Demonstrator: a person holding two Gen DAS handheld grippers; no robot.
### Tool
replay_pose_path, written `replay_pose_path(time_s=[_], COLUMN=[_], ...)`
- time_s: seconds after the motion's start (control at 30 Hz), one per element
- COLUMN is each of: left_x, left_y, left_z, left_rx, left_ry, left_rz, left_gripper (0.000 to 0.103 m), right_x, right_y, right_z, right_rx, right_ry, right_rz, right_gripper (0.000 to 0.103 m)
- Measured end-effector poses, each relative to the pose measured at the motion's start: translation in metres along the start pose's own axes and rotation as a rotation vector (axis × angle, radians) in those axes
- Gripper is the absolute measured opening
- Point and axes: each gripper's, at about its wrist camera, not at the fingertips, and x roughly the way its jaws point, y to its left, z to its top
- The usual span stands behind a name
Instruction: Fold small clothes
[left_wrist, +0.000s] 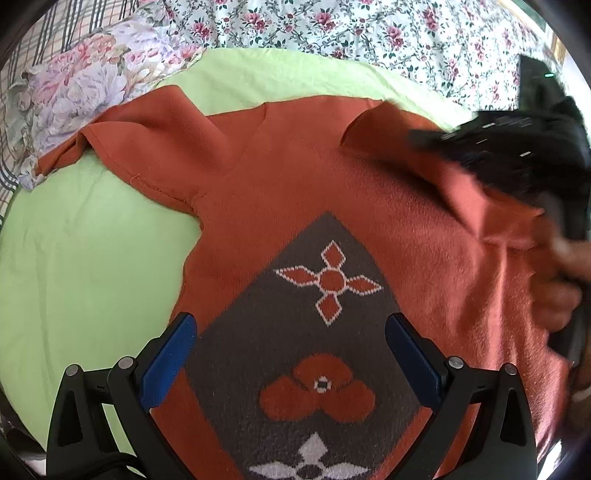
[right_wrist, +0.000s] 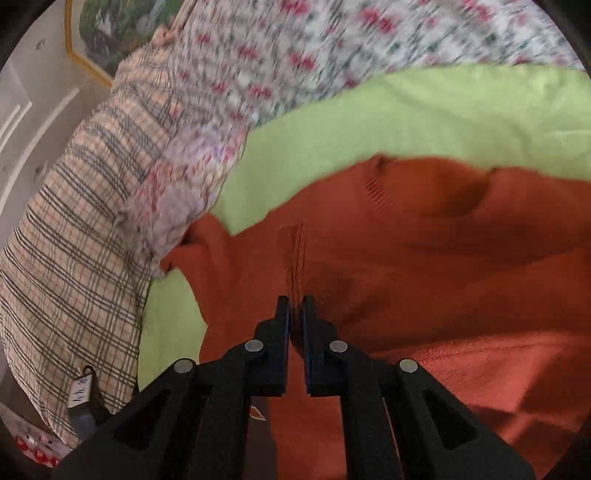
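My left gripper (left_wrist: 290, 347) spread wide above orange sweater (left_wrist: 280, 192), grey panel between fingers. My right gripper (right_wrist: 295, 317) pinching sweater fabric fold. Sweater spread on green sheet (left_wrist: 74, 258), floral pillow (left_wrist: 77, 85) beside sleeve.

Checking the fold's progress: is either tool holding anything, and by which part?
The right tool is shut on the sweater, pinching its right sleeve. The left tool is open, holding nothing.

A home bedroom: floral bedsheet (left_wrist: 332, 26), plaid pillow (right_wrist: 74, 236), framed picture (right_wrist: 110, 33).
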Motion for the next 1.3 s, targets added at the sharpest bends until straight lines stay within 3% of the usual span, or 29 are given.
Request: replay_pose_path(time_s=[0.13, 0.23, 0.27, 0.3, 0.37, 0.6, 0.7, 0.77, 0.8, 0.83, 0.87, 0.9, 1.03, 1.1, 1.2, 1.27, 1.3], left_x=[0.007, 0.014, 0.017, 0.02, 0.028, 0.09, 0.112, 0.12, 0.121, 0.121, 0.121, 0.116, 0.06, 0.049, 0.072, 0.085, 0.089], left_y=[0.003, 0.005, 0.007, 0.008, 0.009, 0.003, -0.007, -0.019, -0.024, -0.027, -0.03, -0.032, -0.015, 0.003, 0.026, 0.03, 0.029], left_z=[0.008, 0.016, 0.022, 0.027, 0.043, 0.111, 0.135, 0.144, 0.146, 0.146, 0.146, 0.145, 0.136, 0.131, 0.122, 0.117, 0.115], left_rx=[-0.028, -0.06, -0.075, -0.087, -0.112, -0.173, -0.136, -0.073, -0.044, -0.023, -0.007, -0.001, -0.013, -0.047, -0.088, -0.089, -0.074], left_ry=[0.009, 0.02, 0.022, 0.022, 0.023, 0.106, 0.117, 0.11, 0.103, 0.099, 0.098, 0.092, -0.116, -0.167, -0.09, -0.031, -0.017], left_rz=[-0.057, -0.111, -0.136, -0.158, -0.22, -0.384, -0.391, -0.37, -0.356, -0.352, -0.366, -0.386, -0.353, -0.323, -0.356, -0.385, -0.392], left_gripper=[0.102, 0.102, 0.102, 0.102, 0.102, 0.102, 0.097, 0.07, 0.044, 0.033, 0.004, 0.006, 0.005, 0.005, 0.007, 0.011, 0.018], right_x=[0.028, 0.036, 0.036, 0.033, 0.017, -0.07, -0.104, -0.116, -0.124, -0.129, -0.133, -0.136, -0.148, -0.157, -0.167, -0.171, -0.174], right_y=[-0.005, -0.014, -0.017, -0.015, -0.016, -0.026, -0.03, -0.029, -0.031, -0.033, -0.034, -0.035, -0.042, -0.049, -0.061, -0.07, -0.075], right_z=[-0.007, -0.009, -0.011, -0.013, -0.015, -0.035, -0.057, -0.068, -0.077, -0.083, -0.088, -0.092, -0.101, -0.106, -0.112, -0.113, -0.113], right_rx=[0.043, 0.11, 0.128, 0.137, 0.121, 0.132, 0.157, 0.169, 0.18, 0.191, 0.203, 0.211, 0.208, 0.212, 0.23, 0.246, 0.251], right_ry=[0.029, 0.055, 0.063, 0.056, 0.017, -0.147, -0.206, -0.231, -0.245, -0.254, -0.263, -0.27, -0.269, -0.273, -0.287, -0.287, -0.29], right_rz=[0.014, 0.065, 0.087, 0.114, 0.11, 0.01, -0.016, -0.032, -0.038, -0.042, -0.05, -0.061, -0.107, -0.136, -0.172, -0.2, -0.215], right_gripper=[0.007, 0.013, 0.021, 0.036, 0.05, 0.05, 0.05, 0.05, 0.05, 0.05, 0.05, 0.05, 0.05, 0.05, 0.05, 0.05, 0.05])
